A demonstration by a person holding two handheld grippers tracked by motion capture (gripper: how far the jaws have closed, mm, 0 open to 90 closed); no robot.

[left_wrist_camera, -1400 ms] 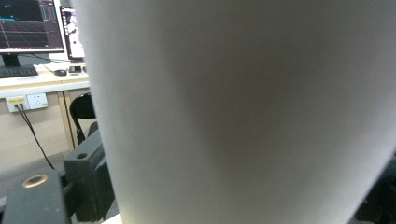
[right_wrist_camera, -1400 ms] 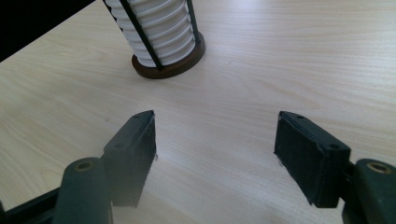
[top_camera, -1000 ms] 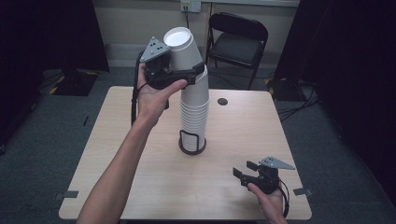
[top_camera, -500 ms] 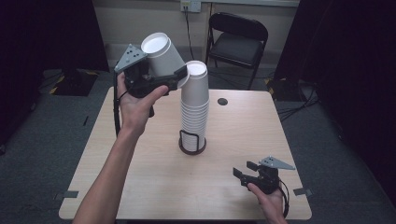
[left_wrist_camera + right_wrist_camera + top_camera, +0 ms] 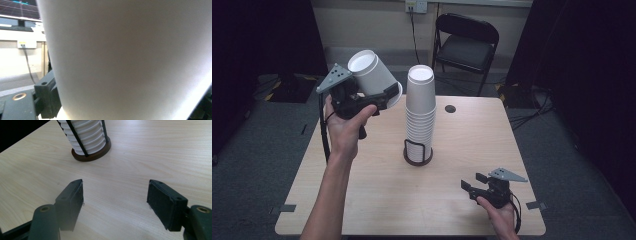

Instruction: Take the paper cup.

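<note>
left tongs [image 5: 384,97] clenched on a single white paper cup [image 5: 372,75], gripping it near the rim. cup is tilted, base up and toward the far left, mouth pointing at the stack. it's held in the air over the table's far left part, just left of the cup stack [image 5: 420,107] and apart from it. in the left gripper view the cup wall [image 5: 130,60] is right up against the lens, one black jaw at its lower left.

stack of white cups stands upright in a dark round wire holder [image 5: 418,152] around the middle of the table [image 5: 377,195], a bit toward the far side. small dark round spot [image 5: 450,108] on the table near the far edge, right of the stack.

right tongs [image 5: 469,182] released, jaws spread wide with nothing between them, low at the near right corner, hand behind them. right gripper view has the two pads [image 5: 72,197] over bare wood, holder base [image 5: 91,153] with the cup rims further off.

black folding chair [image 5: 467,42] beyond the far edge.
</note>
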